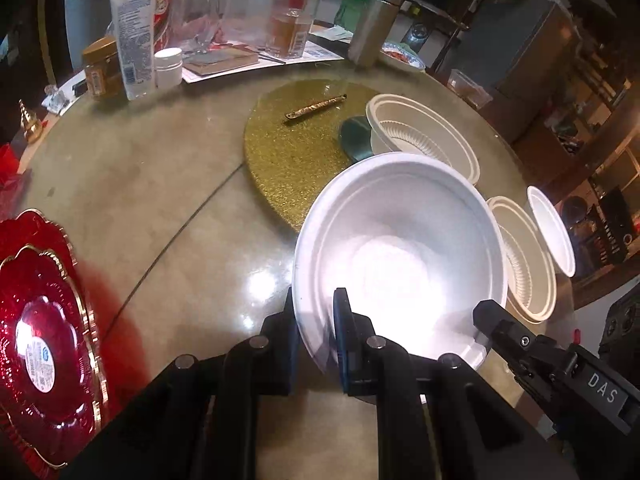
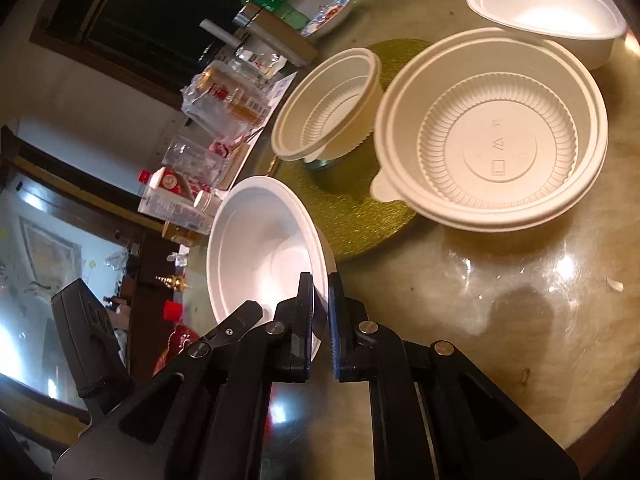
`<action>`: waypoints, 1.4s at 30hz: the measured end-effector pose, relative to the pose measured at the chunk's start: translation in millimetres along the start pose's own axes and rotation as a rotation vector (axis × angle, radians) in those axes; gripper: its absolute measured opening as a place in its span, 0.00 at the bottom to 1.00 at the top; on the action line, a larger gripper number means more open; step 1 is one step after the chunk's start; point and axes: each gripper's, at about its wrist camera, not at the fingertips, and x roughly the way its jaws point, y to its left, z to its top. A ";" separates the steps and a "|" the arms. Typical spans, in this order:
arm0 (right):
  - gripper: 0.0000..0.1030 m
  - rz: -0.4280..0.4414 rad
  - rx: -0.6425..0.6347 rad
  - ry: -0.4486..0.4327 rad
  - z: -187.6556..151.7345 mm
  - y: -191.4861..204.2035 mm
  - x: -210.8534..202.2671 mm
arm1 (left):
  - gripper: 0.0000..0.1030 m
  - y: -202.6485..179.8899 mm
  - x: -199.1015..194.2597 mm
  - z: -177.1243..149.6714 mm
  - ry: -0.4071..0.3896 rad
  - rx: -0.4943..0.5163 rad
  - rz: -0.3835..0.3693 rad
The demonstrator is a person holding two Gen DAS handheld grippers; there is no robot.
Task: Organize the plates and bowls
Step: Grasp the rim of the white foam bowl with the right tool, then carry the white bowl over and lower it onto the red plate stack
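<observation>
Bare counter [image 1: 168, 184] left of white bowl [image 1: 400, 248]: wide free room. Red plate [image 1: 44, 336] blocks far left edge. Cream bowls [image 2: 492, 132] crowd right side. Bottles and jars [image 1: 132, 40] wall off back. Gold mat [image 1: 296, 148] lies flat, easy to pass over.

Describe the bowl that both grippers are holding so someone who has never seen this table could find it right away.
Start at the round gold glitter mat in the middle of the table. At its near edge is the white bowl, pinched at its rim by the left gripper and the right gripper. Unlike the cream ribbed bowls beside it, it is bright white and smooth inside.
</observation>
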 end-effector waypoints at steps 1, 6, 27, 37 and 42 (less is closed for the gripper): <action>0.07 0.003 -0.006 0.002 -0.6 2.9 -0.6 | 0.13 2.5 -3.7 -0.2 -0.002 -0.006 -0.007; 0.07 0.019 -0.035 0.005 -6.2 16.3 -3.4 | 0.13 11.0 -20.2 -2.6 -0.028 -0.017 -0.016; 0.07 0.138 -0.213 0.106 -45.4 102.7 21.6 | 0.13 88.4 -110.7 -38.3 -0.220 -0.142 0.029; 0.07 0.185 -0.320 0.259 -91.9 159.8 75.6 | 0.13 155.0 -134.8 -65.0 -0.271 -0.304 0.140; 0.07 0.176 -0.341 0.309 -107.7 171.9 99.6 | 0.13 177.6 -128.2 -71.7 -0.245 -0.355 0.160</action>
